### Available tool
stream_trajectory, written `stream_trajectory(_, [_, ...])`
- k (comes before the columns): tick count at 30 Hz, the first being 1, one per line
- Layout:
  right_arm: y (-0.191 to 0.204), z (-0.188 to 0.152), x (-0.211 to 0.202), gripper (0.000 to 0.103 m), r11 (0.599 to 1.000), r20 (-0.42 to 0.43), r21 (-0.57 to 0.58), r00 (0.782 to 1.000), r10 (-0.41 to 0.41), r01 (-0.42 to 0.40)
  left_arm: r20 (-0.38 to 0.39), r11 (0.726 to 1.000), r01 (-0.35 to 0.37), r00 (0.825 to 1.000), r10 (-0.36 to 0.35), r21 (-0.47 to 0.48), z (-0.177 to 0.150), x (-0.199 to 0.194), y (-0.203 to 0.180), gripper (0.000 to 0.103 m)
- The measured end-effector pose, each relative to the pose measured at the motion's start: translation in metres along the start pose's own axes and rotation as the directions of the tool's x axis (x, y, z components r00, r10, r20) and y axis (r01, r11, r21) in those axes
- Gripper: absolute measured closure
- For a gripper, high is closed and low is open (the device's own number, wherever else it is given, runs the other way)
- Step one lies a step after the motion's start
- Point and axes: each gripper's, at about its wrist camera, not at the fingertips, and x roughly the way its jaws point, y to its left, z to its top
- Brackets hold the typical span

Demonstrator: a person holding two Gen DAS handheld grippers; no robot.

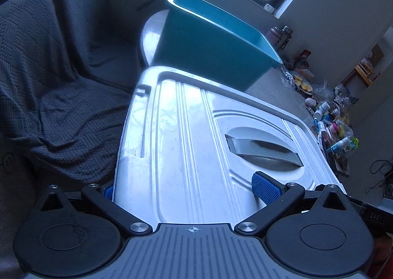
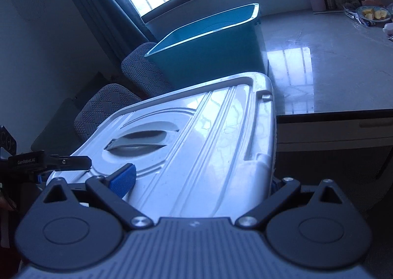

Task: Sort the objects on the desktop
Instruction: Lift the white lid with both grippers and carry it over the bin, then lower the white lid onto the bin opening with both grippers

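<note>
Both grippers, left and right, clamp their fingers on the white bin lid, apparently held clear of the teal bin; clutter on the table remains unsorted.

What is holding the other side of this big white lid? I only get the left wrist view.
Observer: The right gripper. Its fingers are shut on the lid, with one blue pad on top.
Operator: Where does the table end?
Observer: The right view shows the table's front edge with a drawer beneath it. The lid crosses that edge toward the teal bin.
Operator: Anything beside the window?
Observer: A dark curtain hangs at its left, behind the bin.
</note>
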Motion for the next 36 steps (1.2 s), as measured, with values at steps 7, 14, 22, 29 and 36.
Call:
stream_trajectory(7, [0.035,-0.002,-0.011,0.004,1.0,0.038,-0.021,0.999,-0.003,0.003,0.031,1.0,0.013,0.999,-0.013,0.013,0.005,-0.039,0.019,0.0])
stream_trajectory(14, [0.047,0.014,-0.016,0.004,1.0,0.075,-0.018,0.997,-0.023,0.024,0.04,0.998,0.037,0.998,-0.039,0.043,0.03,-0.048,0.014,0.0])
stream_trajectory(22, [0.053,0.038,0.001,0.004,0.999,0.104,-0.015,0.994,-0.028,0.03,0.04,0.997,0.047,0.998,-0.05,0.064,0.069,-0.04,0.016,0.0])
stream_trajectory(29, [0.057,0.066,0.019,0.004,1.0,0.126,-0.017,0.992,-0.023,0.025,0.041,0.995,0.05,0.998,-0.054,0.081,0.117,-0.028,0.018,0.0])
stream_trajectory(36, [0.054,0.1,0.036,0.004,0.999,0.134,-0.031,0.991,-0.024,0.028,0.046,0.996,0.055,0.997,-0.059,0.072,0.161,-0.01,0.014,0.0])
